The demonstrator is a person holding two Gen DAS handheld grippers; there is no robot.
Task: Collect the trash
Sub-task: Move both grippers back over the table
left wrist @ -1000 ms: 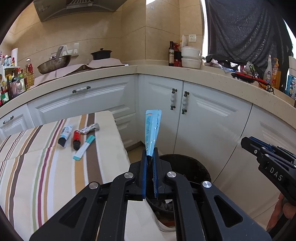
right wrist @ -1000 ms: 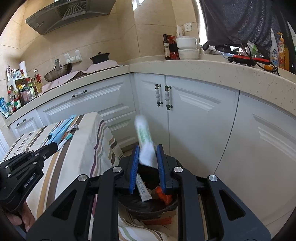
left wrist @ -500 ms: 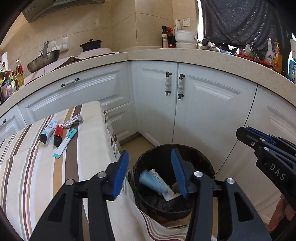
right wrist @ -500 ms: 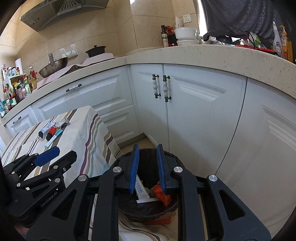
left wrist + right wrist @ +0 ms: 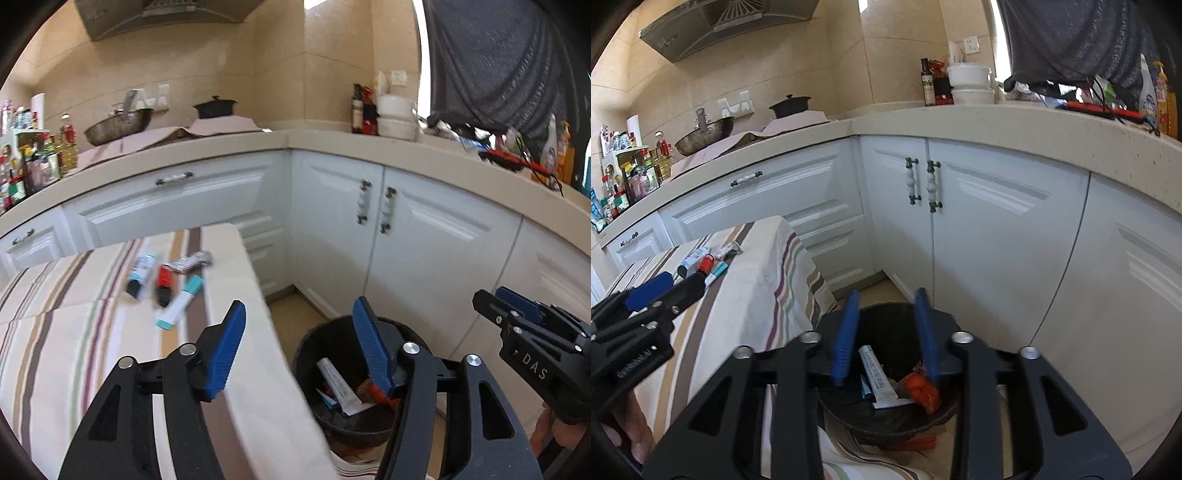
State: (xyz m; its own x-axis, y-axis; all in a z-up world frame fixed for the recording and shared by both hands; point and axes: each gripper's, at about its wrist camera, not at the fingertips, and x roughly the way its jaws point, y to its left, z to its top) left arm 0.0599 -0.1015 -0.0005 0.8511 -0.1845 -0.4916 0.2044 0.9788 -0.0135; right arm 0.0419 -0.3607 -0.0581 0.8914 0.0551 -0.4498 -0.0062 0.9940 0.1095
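Observation:
A black trash bin (image 5: 314, 354) (image 5: 882, 317) stands on the floor beside the table. It holds white tubes (image 5: 338, 384) (image 5: 877, 373) and an orange wrapper (image 5: 921, 391). My left gripper (image 5: 299, 339) is open and empty, above the table edge and the bin. My right gripper (image 5: 886, 328) is open and empty, right above the bin. On the striped tablecloth (image 5: 74, 332) lie a white-blue tube (image 5: 140, 269), a red tube (image 5: 162, 280), a teal-capped tube (image 5: 181, 301) and a foil wrapper (image 5: 192, 260).
White cabinets (image 5: 979, 229) with a beige counter (image 5: 997, 118) wrap around the corner behind the bin. Pans, bottles and containers stand on the counter. The right gripper shows at the right of the left wrist view (image 5: 532, 332).
The left gripper let go of the blue tube, which dropped into the bin, and has opened wider. The right gripper released its white tube into the bin and has opened.

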